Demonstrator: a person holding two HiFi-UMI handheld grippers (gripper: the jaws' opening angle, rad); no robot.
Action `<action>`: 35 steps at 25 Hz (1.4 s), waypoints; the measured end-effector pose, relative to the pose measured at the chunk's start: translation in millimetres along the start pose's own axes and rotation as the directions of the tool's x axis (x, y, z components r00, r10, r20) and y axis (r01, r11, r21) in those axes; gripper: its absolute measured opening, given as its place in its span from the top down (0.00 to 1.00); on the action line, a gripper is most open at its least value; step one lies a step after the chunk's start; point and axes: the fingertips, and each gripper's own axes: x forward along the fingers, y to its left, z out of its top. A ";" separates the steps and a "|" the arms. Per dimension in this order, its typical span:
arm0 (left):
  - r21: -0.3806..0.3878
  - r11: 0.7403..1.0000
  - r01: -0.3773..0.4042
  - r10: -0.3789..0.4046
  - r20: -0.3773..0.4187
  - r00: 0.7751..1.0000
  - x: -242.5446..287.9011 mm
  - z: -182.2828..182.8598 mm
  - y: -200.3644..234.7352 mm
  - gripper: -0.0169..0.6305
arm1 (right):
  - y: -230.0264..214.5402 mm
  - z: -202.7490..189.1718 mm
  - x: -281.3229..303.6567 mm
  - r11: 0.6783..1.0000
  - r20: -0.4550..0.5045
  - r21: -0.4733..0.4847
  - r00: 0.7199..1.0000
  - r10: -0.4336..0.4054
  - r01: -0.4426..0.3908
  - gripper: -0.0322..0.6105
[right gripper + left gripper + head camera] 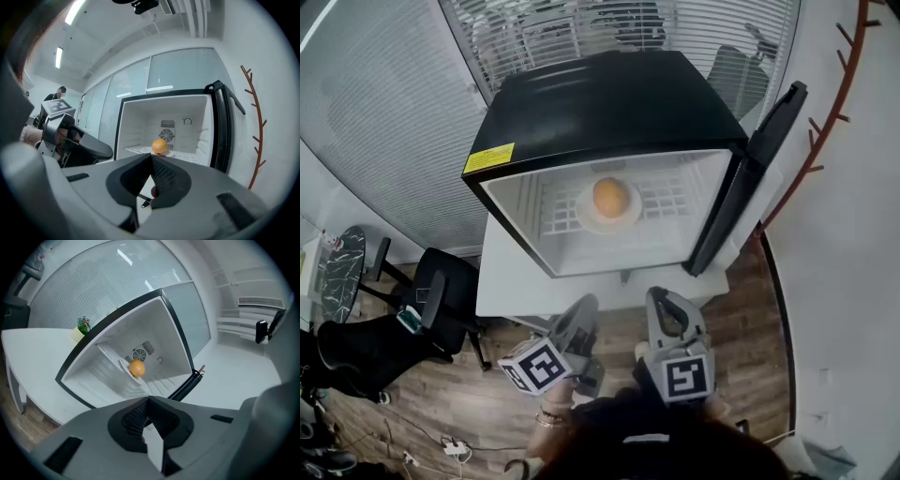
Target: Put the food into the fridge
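An orange [610, 197] lies on a white plate [586, 217] on the wire shelf inside the black mini fridge [609, 103]. The fridge door [748, 178] stands open to the right. Both grippers hang in front of the fridge, below its opening and apart from it. The left gripper [581, 314] is shut with nothing between its fingers, and so is the right gripper [668, 300]. In the left gripper view the shut left gripper [149, 399] points at the orange [137, 367]. In the right gripper view the shut right gripper [151, 157] sits just under the orange [159, 146].
The fridge stands on a white table [511, 286]. A black office chair [427, 309] is on the wood floor at the left. A brown branch-shaped rack [834, 112] climbs the right wall. Window blinds run behind the fridge. A small plant [83, 325] sits on the table's far side.
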 end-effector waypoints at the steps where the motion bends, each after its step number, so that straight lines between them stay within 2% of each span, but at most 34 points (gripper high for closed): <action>1: 0.019 1.000 -0.005 0.005 -0.002 1.000 -3.0 -1.1 -1.3 0.97 | 1.7 0.6 -2.6 1.000 0.003 0.003 1.000 0.000 0.000 0.95; 9: 0.037 0.999 0.010 -0.010 -0.017 1.000 -24.9 -10.5 -10.9 0.97 | 15.3 -1.3 -21.1 1.000 -0.006 -0.017 1.000 -0.007 0.006 0.95; 15: -0.008 1.000 0.028 -0.028 -0.008 1.000 -43.7 -18.3 -12.0 0.97 | 33.7 -7.4 -34.8 0.999 -0.027 -0.027 0.999 0.021 -0.022 0.95; 22: 0.039 0.999 0.007 -0.007 -0.020 1.000 -61.1 -27.5 -15.8 0.97 | 44.1 -10.7 -53.0 0.999 -0.044 -0.041 0.999 0.026 -0.027 0.95; 35: 0.031 0.996 0.080 -0.079 -0.048 0.996 -79.9 -46.9 -33.3 0.97 | 66.6 -14.7 -82.3 0.996 -0.045 -0.056 0.997 0.064 -0.066 0.95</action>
